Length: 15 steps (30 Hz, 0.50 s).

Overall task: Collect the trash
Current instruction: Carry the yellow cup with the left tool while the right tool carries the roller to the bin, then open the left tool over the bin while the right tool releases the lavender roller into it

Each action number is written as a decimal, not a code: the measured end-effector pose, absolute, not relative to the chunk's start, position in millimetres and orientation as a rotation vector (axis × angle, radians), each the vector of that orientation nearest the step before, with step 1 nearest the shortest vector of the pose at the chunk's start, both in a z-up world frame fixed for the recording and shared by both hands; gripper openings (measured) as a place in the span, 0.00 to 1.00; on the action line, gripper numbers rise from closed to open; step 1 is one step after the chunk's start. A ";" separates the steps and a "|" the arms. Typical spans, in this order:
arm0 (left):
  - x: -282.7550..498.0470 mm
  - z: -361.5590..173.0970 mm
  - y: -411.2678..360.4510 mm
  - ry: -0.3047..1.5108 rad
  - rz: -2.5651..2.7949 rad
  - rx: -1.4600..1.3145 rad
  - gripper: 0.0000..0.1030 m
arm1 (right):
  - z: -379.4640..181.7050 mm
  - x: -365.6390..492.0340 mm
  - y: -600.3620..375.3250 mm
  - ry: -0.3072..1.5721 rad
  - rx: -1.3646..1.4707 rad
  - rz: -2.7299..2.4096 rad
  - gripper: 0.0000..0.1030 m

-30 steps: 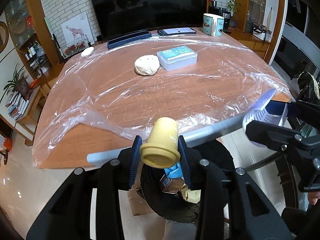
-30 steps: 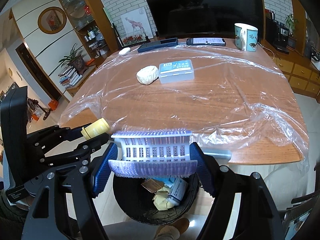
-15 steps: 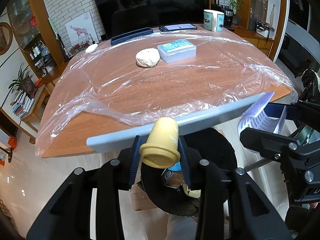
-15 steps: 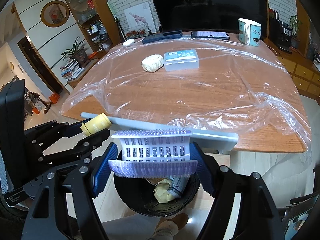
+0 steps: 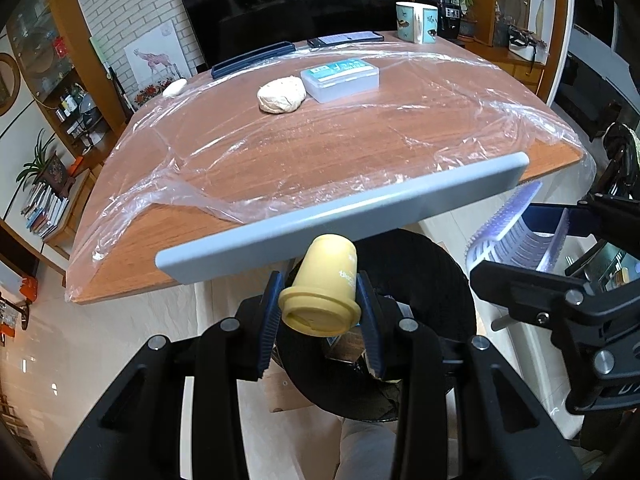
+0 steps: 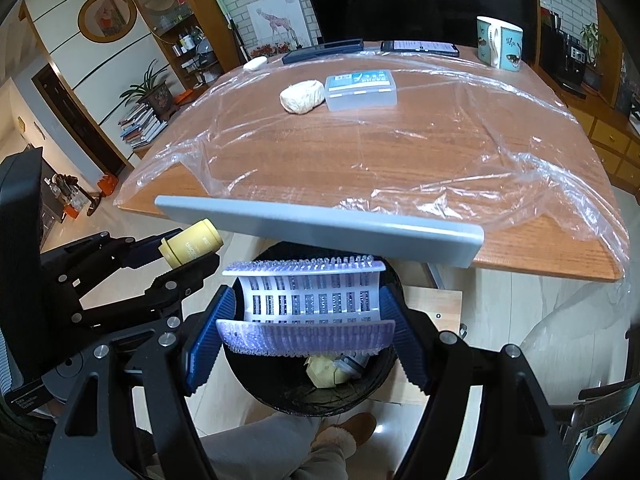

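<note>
Above the round black trash bin point(image 6: 280, 392), left gripper point(image 5: 320, 312) clamps a smooth yellow plastic bottle point(image 5: 324, 292), cap toward camera. Right gripper point(image 6: 306, 320) pinches a curved white-and-lilac bristled plastic mat point(image 6: 308, 300). Crinkled clear film covers the wooden table point(image 6: 400, 148).

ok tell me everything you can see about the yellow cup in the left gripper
The yellow cup is a small, matte pale-yellow plastic-looking container, with a wider flanged lid or rim at the end nearest the camera and faint white print on its side. It lies tilted, narrow end pointing away and up. The left gripper is shut on it, its blue ribbed pads pressing both sides just behind the rim. It hangs over the black bin, in front of the table edge, touching nothing else.
</note>
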<state>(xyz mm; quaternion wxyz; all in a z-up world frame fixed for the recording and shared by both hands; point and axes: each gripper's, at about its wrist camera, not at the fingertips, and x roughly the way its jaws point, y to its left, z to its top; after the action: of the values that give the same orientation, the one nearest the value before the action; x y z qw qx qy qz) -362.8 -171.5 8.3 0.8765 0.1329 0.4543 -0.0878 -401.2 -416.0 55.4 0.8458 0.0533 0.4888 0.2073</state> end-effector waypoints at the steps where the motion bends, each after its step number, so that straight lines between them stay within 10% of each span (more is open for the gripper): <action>1: -363.2 6.8 -172.4 0.950 -0.184 0.280 0.37 | 54.4 -401.1 -416.4 1.035 0.112 0.437 0.71; 15: -364.4 -19.7 -176.2 1.017 -0.186 0.325 0.37 | 27.5 -399.1 -414.0 1.106 0.079 0.429 0.71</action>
<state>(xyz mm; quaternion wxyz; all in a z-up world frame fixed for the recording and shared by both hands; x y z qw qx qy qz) -364.4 -176.2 -19.7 0.8567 0.1545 0.4841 -0.0887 -399.1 -414.0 27.5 0.8285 0.0372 0.5210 0.2019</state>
